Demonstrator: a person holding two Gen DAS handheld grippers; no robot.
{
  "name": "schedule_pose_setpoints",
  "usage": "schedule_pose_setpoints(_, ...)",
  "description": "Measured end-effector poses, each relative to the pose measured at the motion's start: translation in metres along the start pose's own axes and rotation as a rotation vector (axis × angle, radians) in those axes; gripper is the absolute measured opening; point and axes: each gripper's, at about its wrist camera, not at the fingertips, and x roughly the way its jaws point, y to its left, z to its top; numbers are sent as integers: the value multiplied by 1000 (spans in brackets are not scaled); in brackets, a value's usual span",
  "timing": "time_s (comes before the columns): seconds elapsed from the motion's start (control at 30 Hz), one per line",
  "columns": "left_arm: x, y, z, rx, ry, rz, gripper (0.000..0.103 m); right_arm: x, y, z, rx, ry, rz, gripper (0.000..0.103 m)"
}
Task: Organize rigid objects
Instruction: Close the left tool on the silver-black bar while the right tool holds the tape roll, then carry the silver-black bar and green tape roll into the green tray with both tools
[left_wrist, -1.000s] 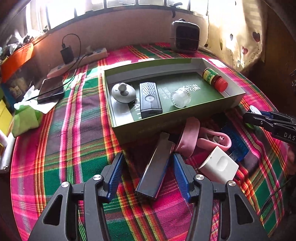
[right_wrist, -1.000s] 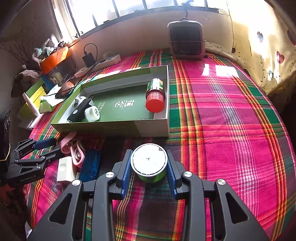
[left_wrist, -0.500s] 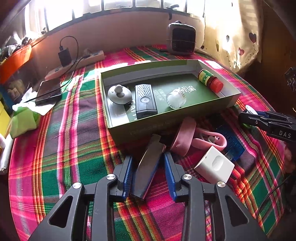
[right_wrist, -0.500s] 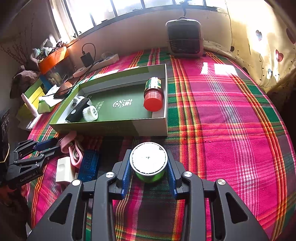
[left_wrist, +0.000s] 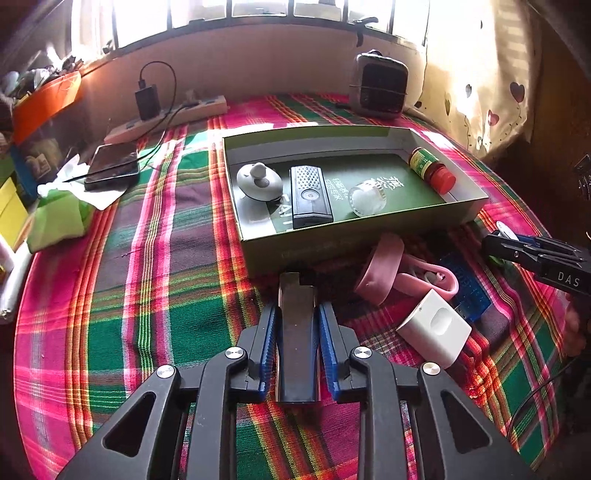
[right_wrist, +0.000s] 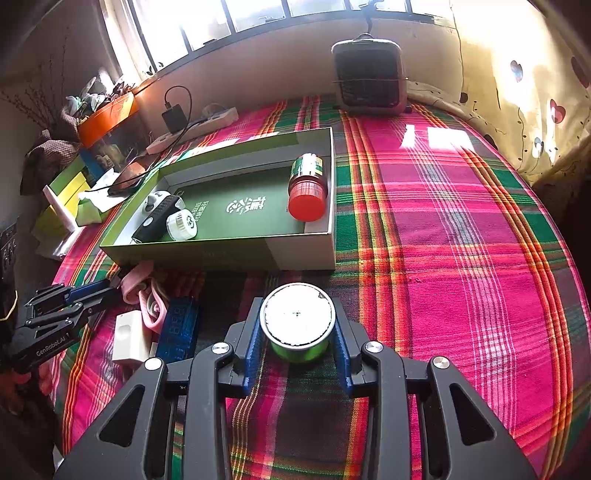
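Note:
My left gripper (left_wrist: 297, 312) is shut on a long black flat device (left_wrist: 298, 332), held just in front of the green box (left_wrist: 258, 254). My right gripper (right_wrist: 298, 314) is shut on a green tin with a silver lid (right_wrist: 297, 319), near the box's front right corner (right_wrist: 306, 251). The box holds a red-capped bottle (left_wrist: 432, 170), a clear jar (left_wrist: 367, 195), a black remote (left_wrist: 309, 195) and a grey knob (left_wrist: 258, 181). A pink fan (left_wrist: 391, 273), a white block (left_wrist: 436, 328) and a blue device (left_wrist: 469, 291) lie on the cloth between the grippers.
A plaid cloth (right_wrist: 461, 240) covers the round table. A small heater (right_wrist: 369, 77) stands at the back. A power strip (left_wrist: 166, 118), a phone (left_wrist: 112, 166) and green tissue packs (left_wrist: 55, 218) lie at the left. The curtain (right_wrist: 535, 92) hangs at the right.
My left gripper closed on the long black device, straightened it and lifted it slightly. My right gripper kept hold of the tin and rose a little.

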Motion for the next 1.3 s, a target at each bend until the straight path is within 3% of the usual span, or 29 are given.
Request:
schedule_pose_setpoints(0.13,-3,3,-3,-21,-1,12,22,-1,2,-1,-2,-2,-2,34)
schedule_pose_setpoints(0.23,-5,5,-5,-26,-1,16,22,-4,4,-2,-7,-8,-2,20)
schedule_pose_setpoints(1.3,-40,10,2,-53,-69,10,22,-29,9,3,5,-90,46,18)
